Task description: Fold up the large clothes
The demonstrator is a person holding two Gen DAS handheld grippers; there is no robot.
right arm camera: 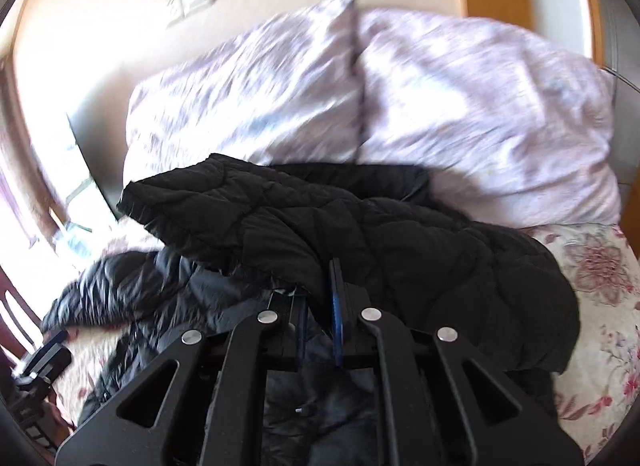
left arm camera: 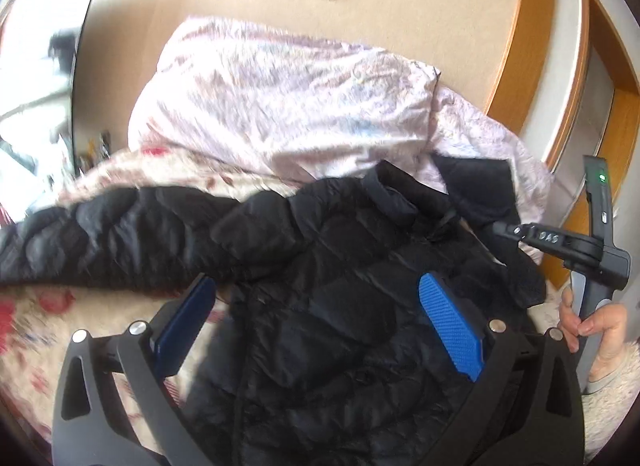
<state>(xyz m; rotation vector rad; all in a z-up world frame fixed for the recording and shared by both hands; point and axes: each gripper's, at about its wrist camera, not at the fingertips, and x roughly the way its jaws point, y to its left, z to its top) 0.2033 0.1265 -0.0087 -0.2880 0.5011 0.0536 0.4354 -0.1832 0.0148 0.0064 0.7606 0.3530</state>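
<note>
The left gripper [left arm camera: 320, 326] hovered over the black quilted jacket [left arm camera: 340, 306], its blue-padded fingers [left arm camera: 450, 326] spread wide with nothing between them. The jacket lay crumpled on the bed, across a floral bedspread [left arm camera: 36, 346], one sleeve [left arm camera: 100, 234] stretched out to the left, its collar end close against the pale pink pillows [left arm camera: 280, 105]. Further right, the right gripper [right arm camera: 318, 306] had its fingers [right arm camera: 338, 314] drawn close together, pinching a fold of the jacket [right arm camera: 360, 234]. In the left wrist view a hand [left arm camera: 592, 326] held that gripper's handle at the right edge
</note>
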